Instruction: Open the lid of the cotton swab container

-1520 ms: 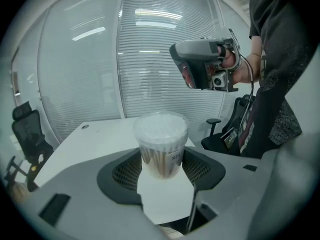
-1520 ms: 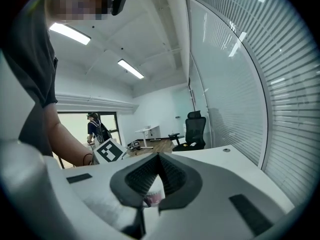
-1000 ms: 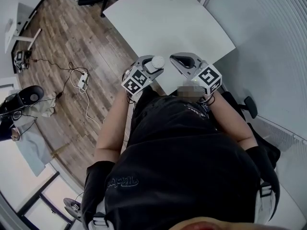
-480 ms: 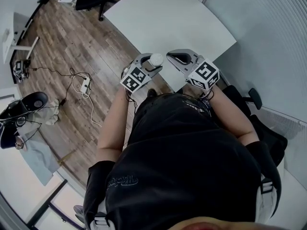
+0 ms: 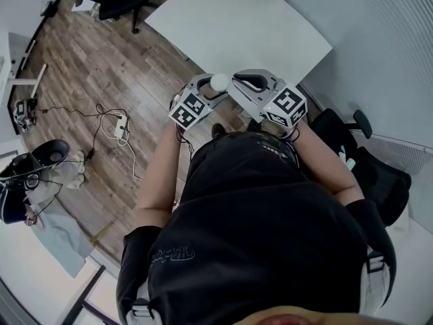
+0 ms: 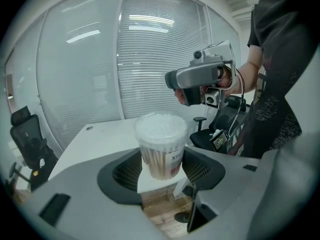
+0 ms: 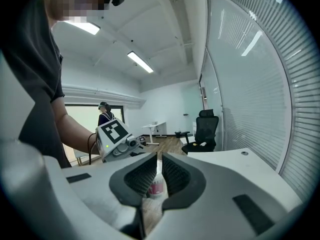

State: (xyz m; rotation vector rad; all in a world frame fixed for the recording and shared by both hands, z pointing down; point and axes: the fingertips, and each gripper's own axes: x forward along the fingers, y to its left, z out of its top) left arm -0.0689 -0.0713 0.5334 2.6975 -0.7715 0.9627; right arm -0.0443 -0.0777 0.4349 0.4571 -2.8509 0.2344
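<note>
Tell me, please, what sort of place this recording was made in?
Probably an office or meeting room: there is a large white table, a black swivel office chair on a wood-look floor, and a glass wall lined with horizontal blinds.

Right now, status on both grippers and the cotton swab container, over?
Left gripper shut on cotton swab container, held in air. Right gripper shut, empty, close by. Lid appears on. Nothing blocking.

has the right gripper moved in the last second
Yes, slightly: measured against the white table's right corner in the head view, the right gripper has drifted left, closing on the cotton swab container.
</note>
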